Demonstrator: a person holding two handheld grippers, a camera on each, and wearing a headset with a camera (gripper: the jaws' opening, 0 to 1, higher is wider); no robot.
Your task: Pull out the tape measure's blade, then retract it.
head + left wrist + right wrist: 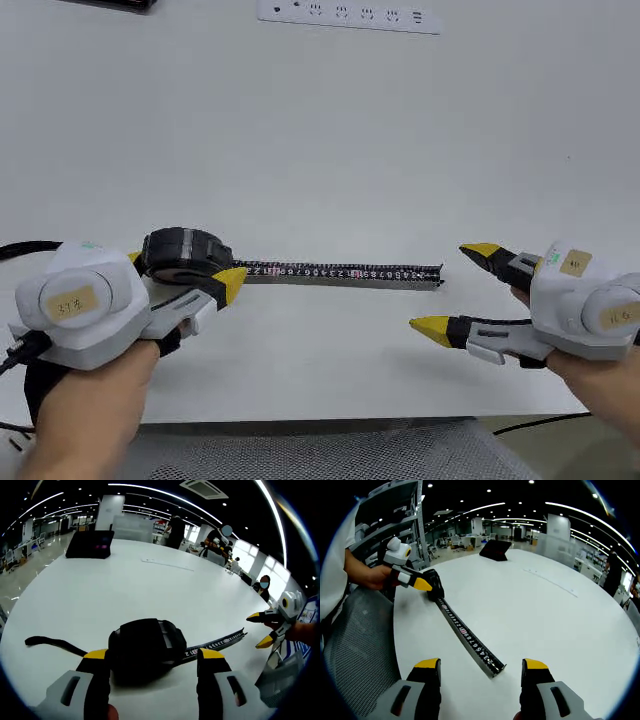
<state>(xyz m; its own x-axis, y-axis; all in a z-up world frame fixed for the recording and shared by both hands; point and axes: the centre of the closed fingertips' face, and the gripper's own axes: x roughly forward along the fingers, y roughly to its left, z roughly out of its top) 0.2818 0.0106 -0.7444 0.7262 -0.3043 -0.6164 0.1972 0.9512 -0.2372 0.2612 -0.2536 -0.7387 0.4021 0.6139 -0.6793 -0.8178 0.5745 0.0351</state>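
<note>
Though not yet retracted, looks finished with the pulling-out half of the task. Shows the tape measure (185,255), a black case, sitting between the jaws of the left claw (183,268), apparently pinched at both sides and resting on the white bench (330,150). Sends the blade (340,272) straight out from that claw along the bench toward the right claw (455,287), lying flat with the numbers facing up. Sets the long axis on the line from one claw to the other, hook end pointing at the right claw. Stops just short of that claw, ahead of the gap between its jaws, touching neither. Leaves the right claw spread wide and holding nothing.

Probably calls next for the retract step: keeping the case steady in the left claw and letting the blade run back in, perhaps with the right claw guiding the hook end to stop it whipping. Cannot tell whether a lock holds the blade out.
</note>
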